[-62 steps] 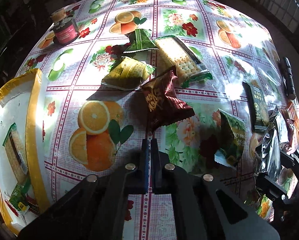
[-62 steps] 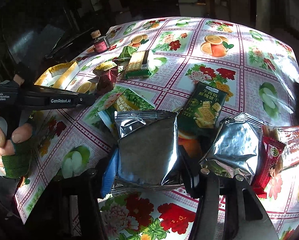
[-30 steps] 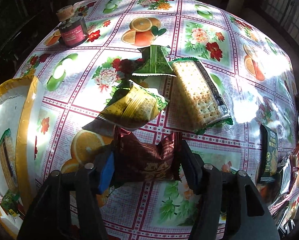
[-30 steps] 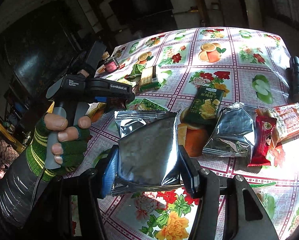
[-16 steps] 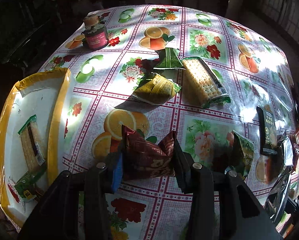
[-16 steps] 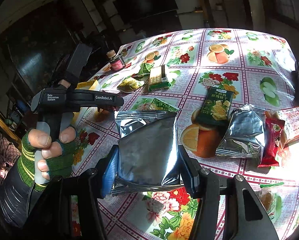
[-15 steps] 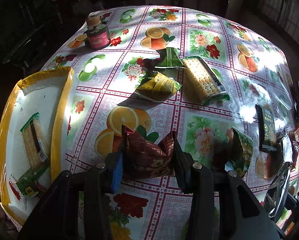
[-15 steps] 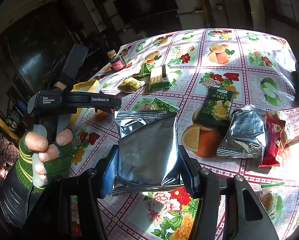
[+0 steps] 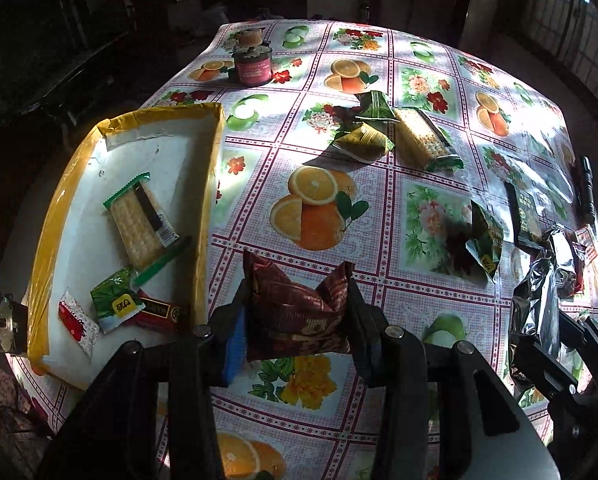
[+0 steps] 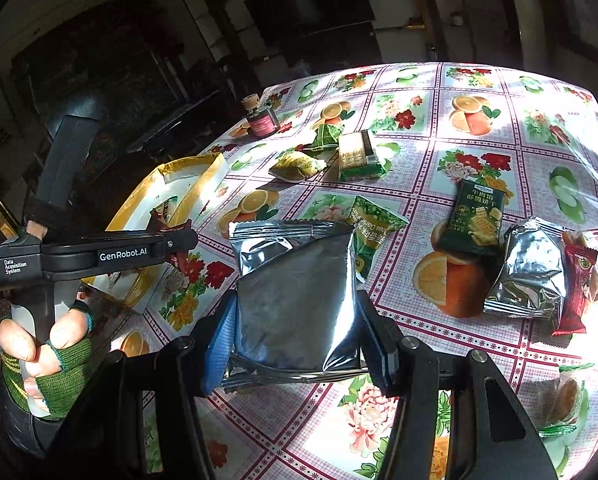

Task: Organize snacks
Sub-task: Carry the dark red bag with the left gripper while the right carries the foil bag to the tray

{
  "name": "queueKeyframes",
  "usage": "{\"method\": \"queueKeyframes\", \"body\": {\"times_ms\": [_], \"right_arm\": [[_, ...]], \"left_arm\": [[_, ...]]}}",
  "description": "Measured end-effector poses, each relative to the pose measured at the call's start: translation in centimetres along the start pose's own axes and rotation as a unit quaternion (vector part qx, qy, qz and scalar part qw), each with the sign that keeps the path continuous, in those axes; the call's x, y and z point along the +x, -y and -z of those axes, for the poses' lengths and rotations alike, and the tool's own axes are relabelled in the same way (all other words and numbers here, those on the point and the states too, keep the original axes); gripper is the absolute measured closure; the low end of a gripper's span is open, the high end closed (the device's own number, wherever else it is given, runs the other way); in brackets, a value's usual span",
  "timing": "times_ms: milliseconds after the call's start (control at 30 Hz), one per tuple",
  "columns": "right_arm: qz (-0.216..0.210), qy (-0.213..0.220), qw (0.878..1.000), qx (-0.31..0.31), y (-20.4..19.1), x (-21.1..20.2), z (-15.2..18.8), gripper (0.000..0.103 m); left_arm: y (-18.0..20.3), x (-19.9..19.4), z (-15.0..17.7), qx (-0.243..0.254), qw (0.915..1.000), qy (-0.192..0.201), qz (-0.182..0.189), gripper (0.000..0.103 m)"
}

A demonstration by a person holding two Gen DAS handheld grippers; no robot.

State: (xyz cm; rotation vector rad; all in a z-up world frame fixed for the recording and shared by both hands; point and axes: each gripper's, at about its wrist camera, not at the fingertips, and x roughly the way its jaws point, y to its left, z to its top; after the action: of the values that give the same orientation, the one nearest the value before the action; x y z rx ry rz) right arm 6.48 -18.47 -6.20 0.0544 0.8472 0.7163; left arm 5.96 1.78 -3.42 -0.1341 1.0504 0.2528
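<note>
My left gripper [image 9: 295, 320] is shut on a dark red snack packet [image 9: 297, 312] and holds it above the table, just right of the yellow-rimmed white tray [image 9: 209, 184]. The tray holds a cracker pack [image 9: 139, 220] and small packets. My right gripper [image 10: 297, 332] is shut on a silver foil bag [image 10: 295, 288], lifted over the table. The left gripper also shows in the right wrist view [image 10: 179, 246], beside the tray [image 10: 191, 168].
Loose snacks lie on the fruit-print tablecloth [image 9: 379, 208]: a yellow packet [image 9: 363, 142], a cracker pack [image 9: 421, 140], green packets [image 10: 373, 224], a dark green packet [image 10: 475, 216], a silver bag [image 10: 531, 272], red packets [image 10: 575, 280]. A pink jar [image 9: 253, 62] stands far back. A black torch [image 9: 585, 188] lies right.
My left gripper closed on the dark red packet, lifted it and carried it back and left toward the tray. My right gripper rose with the silver bag.
</note>
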Motion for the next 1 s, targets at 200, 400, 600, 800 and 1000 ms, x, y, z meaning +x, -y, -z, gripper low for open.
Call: {"method": "queueKeyframes", "body": {"times_ms": [200,400,600,800,1000], "right_arm": [[-0.01,-0.006,1.0,-0.012,-1.5,0.5,0.0,0.046],[-0.019,-0.007,0.999,-0.028,-3.1,1.1,-0.4,0.046],[-0.03,-0.009,0.999,-0.044,-5.1,2.1,-0.9,0.047],[-0.047,-0.017,0.997,-0.064,-7.5,3.5,-1.6,0.047],[-0.065,-0.023,0.994,-0.087,-10.2,5.2,-2.7,0.047]], "left_arm": [[-1.7,-1.0,0.9,-0.006,1.0,0.004,-0.003,0.058],[-3.4,-1.6,1.6,-0.008,0.9998,0.01,-0.014,0.058],[-5.7,-1.8,2.0,-0.026,0.9994,0.008,-0.021,0.058],[-7.7,-1.8,2.4,-0.042,0.9987,0.006,-0.028,0.058],[-10.3,-1.8,2.8,-0.062,0.9973,0.004,-0.038,0.058]]}}
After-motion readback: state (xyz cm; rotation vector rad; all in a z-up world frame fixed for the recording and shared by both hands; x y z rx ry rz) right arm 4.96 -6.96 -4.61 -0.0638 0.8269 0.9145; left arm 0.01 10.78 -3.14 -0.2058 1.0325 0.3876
